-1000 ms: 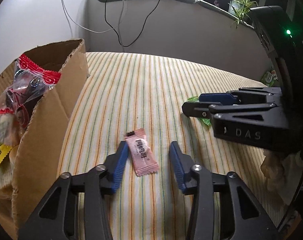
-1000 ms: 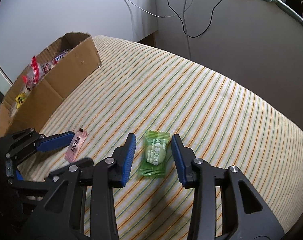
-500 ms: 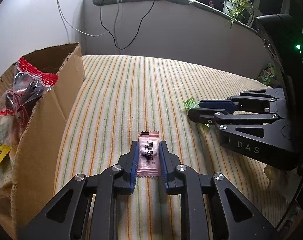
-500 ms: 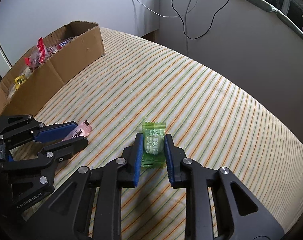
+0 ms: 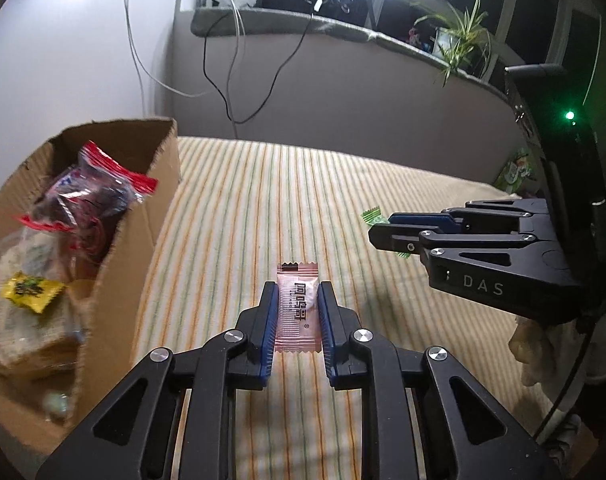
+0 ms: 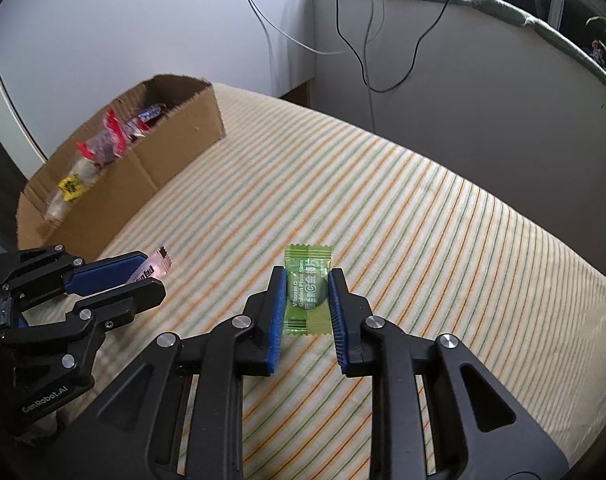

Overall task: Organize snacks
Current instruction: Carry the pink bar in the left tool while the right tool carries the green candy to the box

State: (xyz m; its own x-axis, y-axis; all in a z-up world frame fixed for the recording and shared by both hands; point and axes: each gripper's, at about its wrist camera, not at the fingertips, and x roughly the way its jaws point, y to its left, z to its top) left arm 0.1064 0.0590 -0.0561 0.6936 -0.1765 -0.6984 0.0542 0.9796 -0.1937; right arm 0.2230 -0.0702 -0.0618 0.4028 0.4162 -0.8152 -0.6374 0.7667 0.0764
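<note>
My left gripper [image 5: 297, 300] is shut on a pink candy wrapper [image 5: 297, 308] and holds it above the striped cloth [image 5: 263, 208]. My right gripper [image 6: 306, 292] is shut on a green candy wrapper [image 6: 307, 292], also lifted off the cloth. In the left wrist view the right gripper [image 5: 387, 232] is at the right with the green candy [image 5: 373, 216] sticking out of it. In the right wrist view the left gripper [image 6: 151, 280] is at the left with the pink candy [image 6: 155, 268] in it. A cardboard box [image 5: 139, 232] holding several snack bags stands at the left; it also shows in the right wrist view [image 6: 175, 152].
The cloth covers a rounded table that drops off at the right [image 6: 583, 288]. A grey wall with hanging cables [image 5: 231, 80] and a sill with a plant [image 5: 459, 40] stand behind. A green packet [image 5: 515, 168] lies at the far right edge.
Both grippers closed on their candies, the left on the pink one and the right on the green one, and have lifted them off the cloth.
</note>
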